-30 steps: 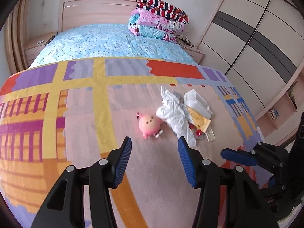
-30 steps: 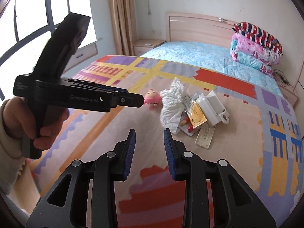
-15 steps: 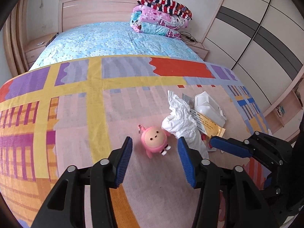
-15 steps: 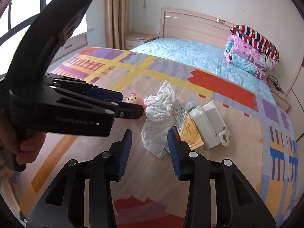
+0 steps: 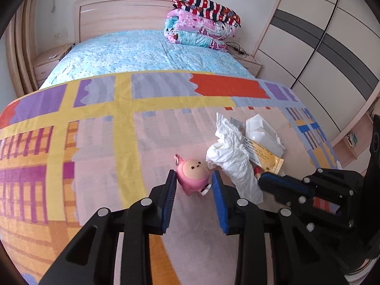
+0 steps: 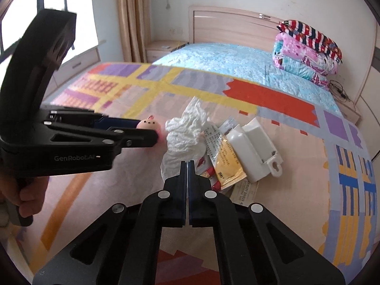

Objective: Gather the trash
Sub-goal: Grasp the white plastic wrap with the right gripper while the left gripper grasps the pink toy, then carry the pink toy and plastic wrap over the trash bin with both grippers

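A small pink toy point(image 5: 192, 174) lies on the patterned blanket point(image 5: 118, 142). My left gripper point(image 5: 193, 180) has it between its blue pads, and the jaws are closing onto its sides. From the right wrist view the left gripper point(image 6: 147, 129) reaches in from the left with the toy point(image 6: 148, 123) at its tips. A crumpled white tissue point(image 6: 185, 133) lies beside the toy. My right gripper point(image 6: 187, 163) is shut, its tips pinching the tissue's lower end. In the left wrist view the right gripper point(image 5: 261, 181) touches the tissue point(image 5: 232, 156) from the right.
Behind the tissue lie a yellow packet point(image 6: 225, 163), a white plastic box point(image 6: 254, 152), a paper slip point(image 6: 244, 190) and a small red item point(image 6: 209, 173). Folded quilts point(image 5: 201, 28) sit at the headboard. A wardrobe point(image 5: 320, 47) stands on the right. A hand point(image 6: 26, 197) holds the left gripper.
The left gripper came forward over the pink toy and narrowed its jaws around it. The right gripper moved up to the tissue's lower end and went from open to shut.
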Available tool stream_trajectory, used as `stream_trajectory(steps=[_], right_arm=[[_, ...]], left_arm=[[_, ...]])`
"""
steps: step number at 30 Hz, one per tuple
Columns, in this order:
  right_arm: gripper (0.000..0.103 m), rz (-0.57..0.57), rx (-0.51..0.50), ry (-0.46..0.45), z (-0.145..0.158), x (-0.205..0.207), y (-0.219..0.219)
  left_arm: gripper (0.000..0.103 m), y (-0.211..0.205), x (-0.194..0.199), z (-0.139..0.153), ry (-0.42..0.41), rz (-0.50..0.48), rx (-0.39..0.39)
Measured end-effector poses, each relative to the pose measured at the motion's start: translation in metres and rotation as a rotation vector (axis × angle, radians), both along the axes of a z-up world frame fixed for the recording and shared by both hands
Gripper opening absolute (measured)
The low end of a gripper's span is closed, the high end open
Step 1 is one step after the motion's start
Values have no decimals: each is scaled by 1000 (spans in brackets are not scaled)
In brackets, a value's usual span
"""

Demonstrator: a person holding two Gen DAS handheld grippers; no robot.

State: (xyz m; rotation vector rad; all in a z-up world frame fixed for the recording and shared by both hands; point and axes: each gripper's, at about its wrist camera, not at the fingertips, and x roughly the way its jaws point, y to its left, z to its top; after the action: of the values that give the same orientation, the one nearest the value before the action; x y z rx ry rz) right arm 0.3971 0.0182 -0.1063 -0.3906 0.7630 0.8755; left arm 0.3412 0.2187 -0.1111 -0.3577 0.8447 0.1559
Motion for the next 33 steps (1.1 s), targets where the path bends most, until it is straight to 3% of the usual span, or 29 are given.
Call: stream_trajectory(steps=[10,12,14,24,25,26,33], right_arm=[[2,25,-25,-34,2,-8,23],[10,25,-38,-46,0,-9,29],[32,22,-46,-65,-1,-10,32],[31,-15,-113,-83,-10,3,44],[19,-20,-116,-75,-11,4,44],[14,-24,-118,-64,-11,6,43],[10,-10,-51,-81,16,-12,29]], left_arm=[[30,-4,-39,19,-33,19,17],[30,-4,-47,21,-36,20,20],[30,-5,-52,21,-39,20,23],[30,-6,-66,25,-61,7,24],[30,-6,-66,25,-62,5,24],[30,-7,-67,26,-63,4,25],[30,-12,-80,37,-82,5,32]])
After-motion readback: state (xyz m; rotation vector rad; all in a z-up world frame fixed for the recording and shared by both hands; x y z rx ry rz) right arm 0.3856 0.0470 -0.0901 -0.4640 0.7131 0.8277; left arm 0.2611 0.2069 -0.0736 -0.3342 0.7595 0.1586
